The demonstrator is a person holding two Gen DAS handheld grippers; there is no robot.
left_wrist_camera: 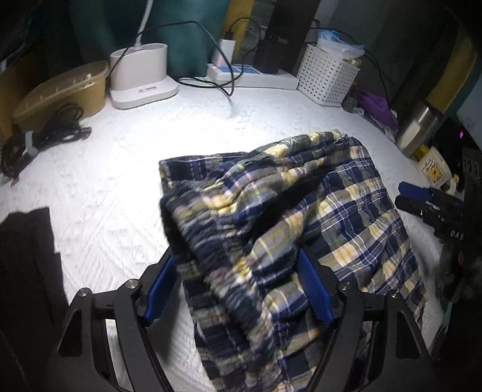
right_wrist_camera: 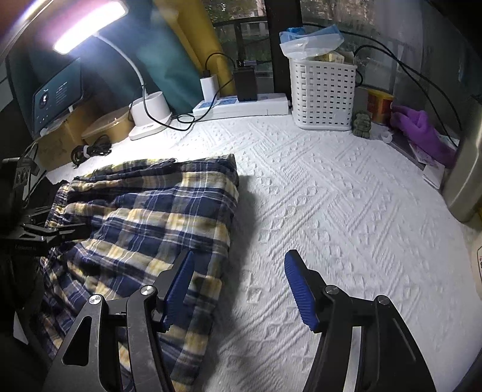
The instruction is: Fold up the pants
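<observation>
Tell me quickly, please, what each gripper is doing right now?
Left gripper: open, a bunched fold of the plaid pants lying loosely between its fingers.
Right gripper: open, holding nothing, at the pants' edge.

White textured cover [right_wrist_camera: 346, 196] over the surface. Along the far edge: lamp base [left_wrist_camera: 141, 75] with lit head [right_wrist_camera: 90, 25], power strip [right_wrist_camera: 241, 105] carrying chargers, perforated white basket [right_wrist_camera: 323, 93] holding a plastic bag. Brown lidded box [left_wrist_camera: 63, 90] and coiled black cable [left_wrist_camera: 42, 135]. Purple cloth [right_wrist_camera: 421, 129], gold tin [right_wrist_camera: 380, 105], small figurine [right_wrist_camera: 363, 123].
</observation>
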